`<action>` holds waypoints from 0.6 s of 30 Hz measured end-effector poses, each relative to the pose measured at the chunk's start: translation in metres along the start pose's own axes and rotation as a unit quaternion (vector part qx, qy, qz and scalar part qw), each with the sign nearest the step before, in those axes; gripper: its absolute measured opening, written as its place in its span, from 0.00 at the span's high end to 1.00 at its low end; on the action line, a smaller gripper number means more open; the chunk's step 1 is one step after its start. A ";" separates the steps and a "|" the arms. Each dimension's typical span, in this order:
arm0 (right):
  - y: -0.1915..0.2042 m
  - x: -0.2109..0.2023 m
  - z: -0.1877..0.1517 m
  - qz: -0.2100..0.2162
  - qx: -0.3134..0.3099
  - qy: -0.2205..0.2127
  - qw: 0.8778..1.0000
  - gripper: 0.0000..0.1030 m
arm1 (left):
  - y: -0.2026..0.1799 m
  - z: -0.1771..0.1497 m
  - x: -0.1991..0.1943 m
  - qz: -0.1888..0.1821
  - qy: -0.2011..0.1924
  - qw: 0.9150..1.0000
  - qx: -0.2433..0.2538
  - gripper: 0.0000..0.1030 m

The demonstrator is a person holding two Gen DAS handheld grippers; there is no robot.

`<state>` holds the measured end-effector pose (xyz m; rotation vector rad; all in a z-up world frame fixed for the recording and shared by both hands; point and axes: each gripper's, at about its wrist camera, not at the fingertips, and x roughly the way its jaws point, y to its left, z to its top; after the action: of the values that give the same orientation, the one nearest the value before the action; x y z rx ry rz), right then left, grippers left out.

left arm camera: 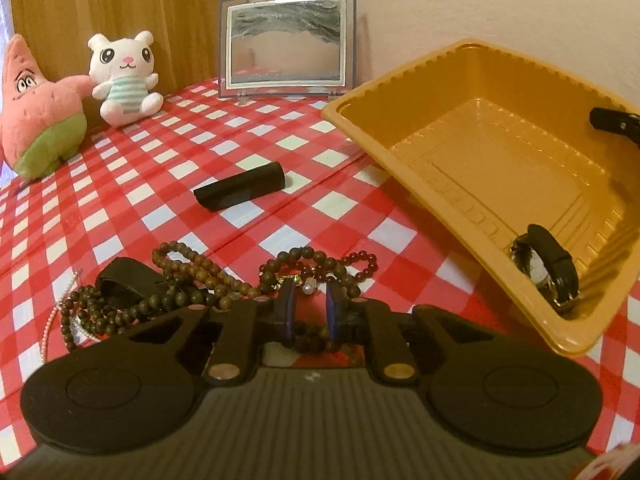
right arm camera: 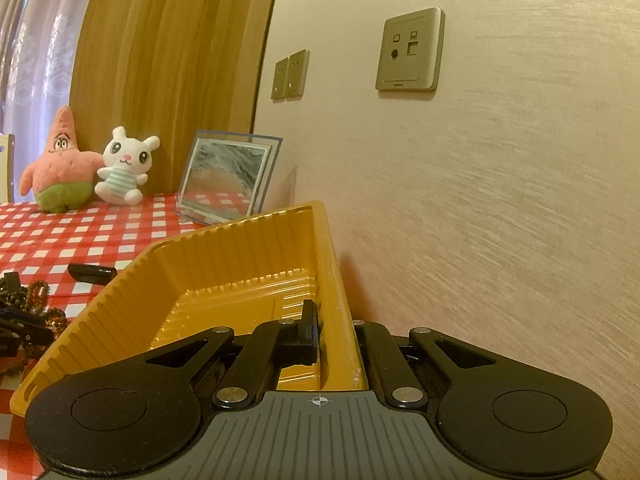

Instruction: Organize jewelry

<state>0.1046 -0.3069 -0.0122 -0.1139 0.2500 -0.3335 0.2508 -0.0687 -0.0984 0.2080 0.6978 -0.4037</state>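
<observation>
A pile of brown bead bracelets (left arm camera: 208,284) lies on the checked cloth with a dark red bead bracelet (left arm camera: 360,266) and a thin pearl chain (left arm camera: 52,320). My left gripper (left arm camera: 311,312) sits low over the pile, its blue pads a narrow gap apart with dark beads (left arm camera: 310,342) between them. The yellow tray (left arm camera: 400,152) is tilted up, with a black-strapped watch (left arm camera: 548,272) in its low corner. My right gripper (right arm camera: 334,332) is shut on the tray's right wall (right arm camera: 340,300) and shows in the left wrist view (left arm camera: 616,124).
A black cylinder (left arm camera: 240,192) lies on the cloth beyond the pile. A pink star plush (left arm camera: 40,112), a white plush (left arm camera: 124,80) and a sand picture frame (left arm camera: 286,40) stand at the back. The wall (right arm camera: 500,200) with sockets runs close on the right.
</observation>
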 end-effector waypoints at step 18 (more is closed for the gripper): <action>0.000 0.000 -0.001 0.001 0.000 0.000 1.000 0.97 | -0.003 -0.004 -0.011 0.004 -0.019 1.000 0.006 0.93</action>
<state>0.1045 -0.3070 -0.0132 -0.1127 0.2506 -0.3321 0.2392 -0.0674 -0.0940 0.2147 0.6573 -0.4031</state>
